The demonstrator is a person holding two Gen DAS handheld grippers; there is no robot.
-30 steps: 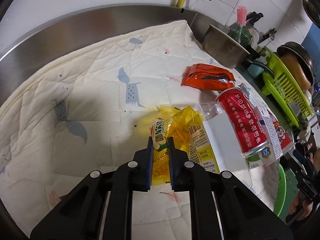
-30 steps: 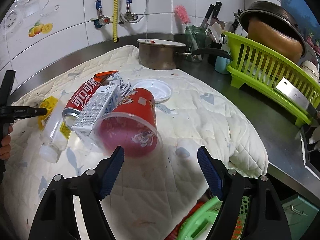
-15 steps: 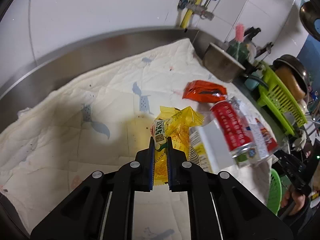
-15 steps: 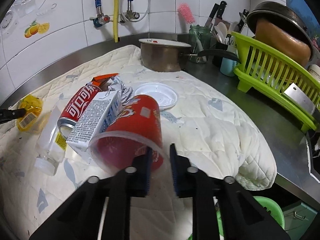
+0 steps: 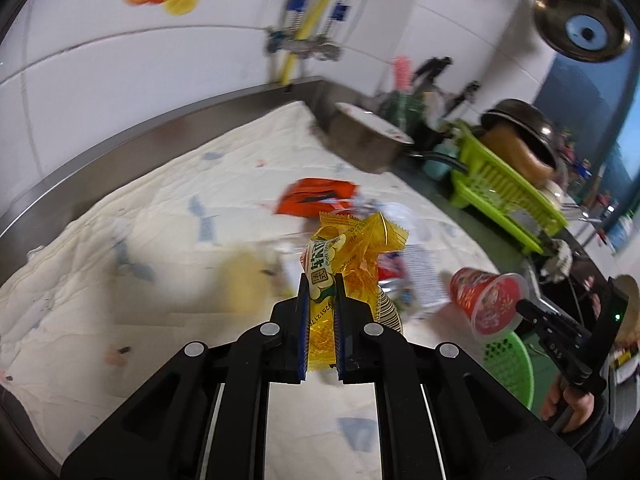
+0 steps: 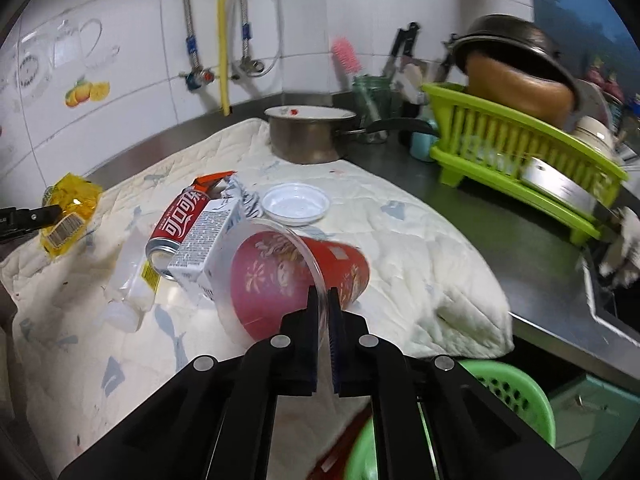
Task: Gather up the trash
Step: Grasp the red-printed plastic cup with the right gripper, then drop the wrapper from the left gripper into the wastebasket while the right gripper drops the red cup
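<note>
Nearest to me, the right gripper [image 6: 323, 300] is clamped on the clear rim of the red noodle cup [image 6: 296, 276], one pad inside the mouth and one outside. The cup hangs tilted off the quilted cloth [image 6: 400, 240], close above the green basket [image 6: 516, 392] at the counter's near edge. I'd judge it light and empty, but thin-walled and springy; a rim pinch lets it swing, so it wants a steady carry. The rim is still the sensible place to take it, since the body is too wide for these jaws.

To the left, the left gripper [image 5: 320, 300] is shut on the yellow wrapper [image 5: 352, 248], holding it by its lower part clear of the cloth. That one is soft, crinkly film weighing next to nothing; it can slide out of a loose pinch, so gripping well in from the edge, as here, looks right.

Farther back on the cloth lie a white carton [image 6: 204, 236], a red can [image 6: 176, 220], a clear bottle [image 6: 132, 276], a white lid [image 6: 296, 204] and an orange packet [image 5: 316, 196].

A second ago the right jaws stood wide in front of the cup lying on its side; now they have closed on it and lifted it. The wrapper has risen higher above the cloth.
</note>
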